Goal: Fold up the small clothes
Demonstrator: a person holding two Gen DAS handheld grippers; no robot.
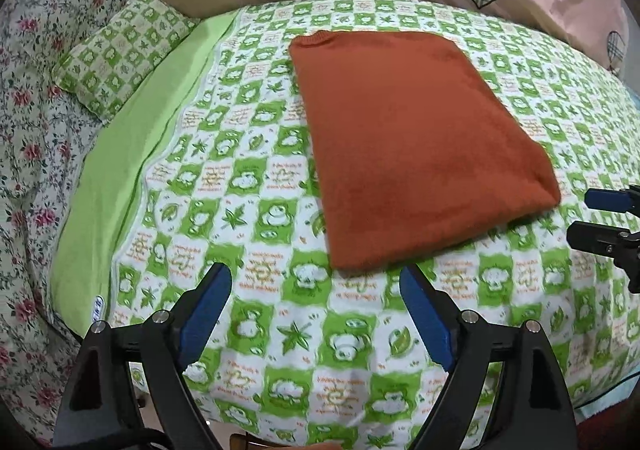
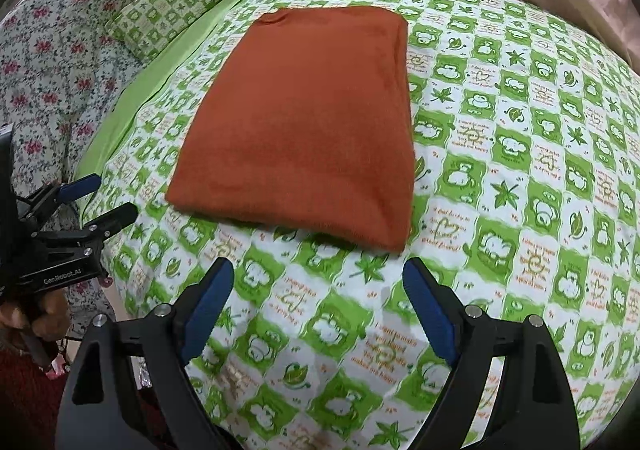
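Rust-orange garment point(image 1: 416, 142) lies folded into a flat rectangle on the green-checked bedsheet point(image 1: 280, 330), near bed centre, neckline at the far end.

Left gripper point(image 1: 316, 290): jaws spread wide, empty, garment's near edge just beyond the tips toward 12 o'clock.

Right gripper point(image 2: 318, 286): also wide open, empty, garment at 12 o'clock.

Fold looks complete.

Risks, as judged:
- A fingertip point(image 2: 416, 278) dragging across the near edge could peel up the top layer.
- Thick knit may spring open at the near right corner.
- Re-gripping only one layer would undo the stack.
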